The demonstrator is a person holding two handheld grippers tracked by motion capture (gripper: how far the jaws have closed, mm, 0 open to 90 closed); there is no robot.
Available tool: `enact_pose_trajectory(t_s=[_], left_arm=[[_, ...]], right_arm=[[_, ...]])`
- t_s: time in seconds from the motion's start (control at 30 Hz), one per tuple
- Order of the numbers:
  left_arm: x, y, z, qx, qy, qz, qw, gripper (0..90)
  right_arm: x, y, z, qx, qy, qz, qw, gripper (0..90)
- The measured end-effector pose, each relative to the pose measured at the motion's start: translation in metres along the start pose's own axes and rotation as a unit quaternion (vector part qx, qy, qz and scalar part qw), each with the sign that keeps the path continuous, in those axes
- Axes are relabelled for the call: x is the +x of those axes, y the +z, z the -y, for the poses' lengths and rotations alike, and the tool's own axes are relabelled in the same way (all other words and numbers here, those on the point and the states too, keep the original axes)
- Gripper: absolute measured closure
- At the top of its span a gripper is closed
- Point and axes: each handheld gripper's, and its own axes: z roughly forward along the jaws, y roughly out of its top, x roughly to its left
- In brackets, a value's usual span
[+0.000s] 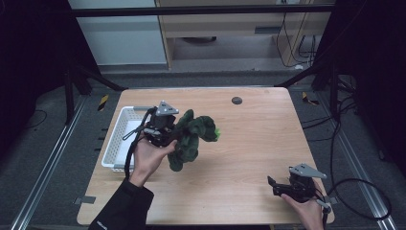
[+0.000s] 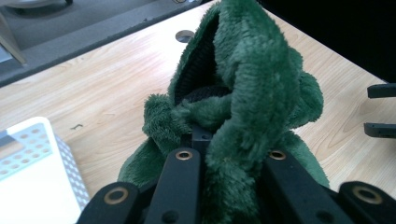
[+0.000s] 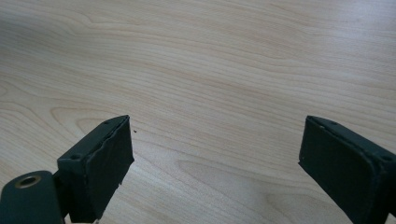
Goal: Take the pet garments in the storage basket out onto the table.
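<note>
Even overhead light on the desk [image 1: 249, 143], soft shadows, no glare; the surroundings fall off into near-black. The left gripper view is soft up close, the green plush [image 2: 252, 93] perhaps slightly out of focus. The right gripper view is bright, grain crisp.

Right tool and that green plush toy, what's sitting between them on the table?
Nothing: the high view shows bare wooden table between the right tool and the green plush toy.

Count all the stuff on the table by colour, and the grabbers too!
Green: 1, plush toy
White: 1, basket
Black: 2, left gripper holding the toy, right gripper open
Total: 4
</note>
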Motion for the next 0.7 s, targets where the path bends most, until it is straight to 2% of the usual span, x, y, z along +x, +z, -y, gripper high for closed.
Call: enact_pose_trajectory(t_s=[0.47, 0.7], left_arm=[[-0.012, 0.042, 0.013, 0.007, -0.005, 0.02, 0.9998, 81.8], [-0.021, 0.063, 0.019, 0.013, -0.002, 0.028, 0.9995, 81.6]], right_arm=[[0.0, 0.0, 0.0, -0.001, -0.002, 0.001, 1.0, 9.7], [0.0, 0.0, 0.0, 0.0, -0.002, 0.001, 1.0, 9.7]])
